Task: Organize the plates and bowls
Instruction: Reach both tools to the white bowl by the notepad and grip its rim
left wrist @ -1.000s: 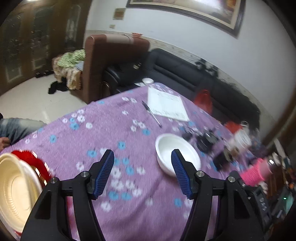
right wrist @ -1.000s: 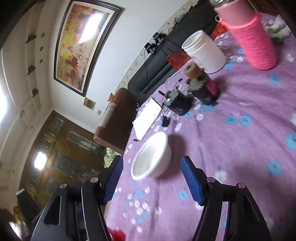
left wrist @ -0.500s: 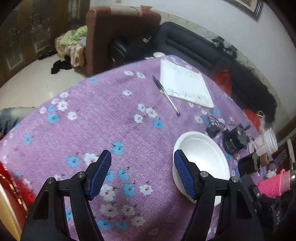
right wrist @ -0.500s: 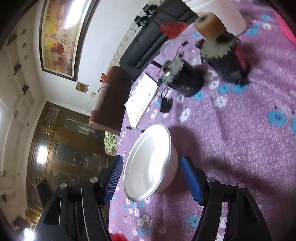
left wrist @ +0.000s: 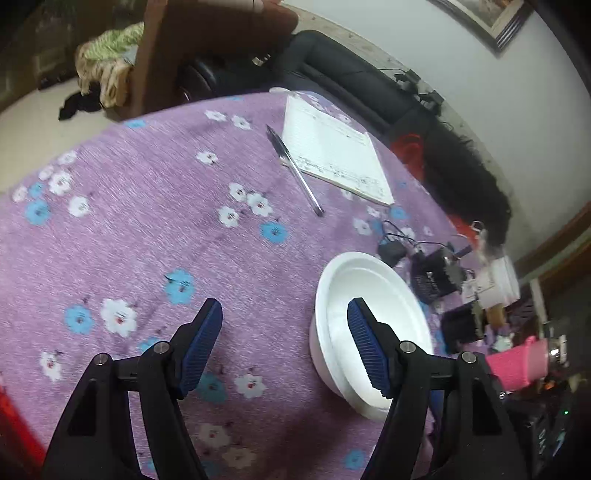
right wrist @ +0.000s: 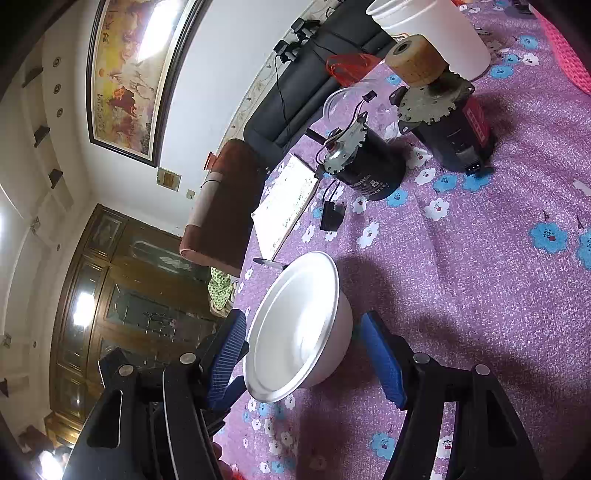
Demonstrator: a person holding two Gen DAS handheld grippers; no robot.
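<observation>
A white bowl stands upright on the purple flowered tablecloth. My left gripper is open above the bowl's left side. Its right finger hangs over the bowl's inside and its left finger over bare cloth. In the right wrist view the same bowl sits between the fingers of my right gripper. That gripper is low over the cloth and open, with each blue pad close beside the bowl's wall. I cannot tell if the pads touch it.
A notepad and a pen lie beyond the bowl. Two black motors, a white jar and a pink knitted cup crowd the right side. Something red shows at the left edge.
Both grippers moved down and forward to the bowl; it now lies between the right gripper's fingers. The cream plate and red thing at the left slid almost out of the left view.
</observation>
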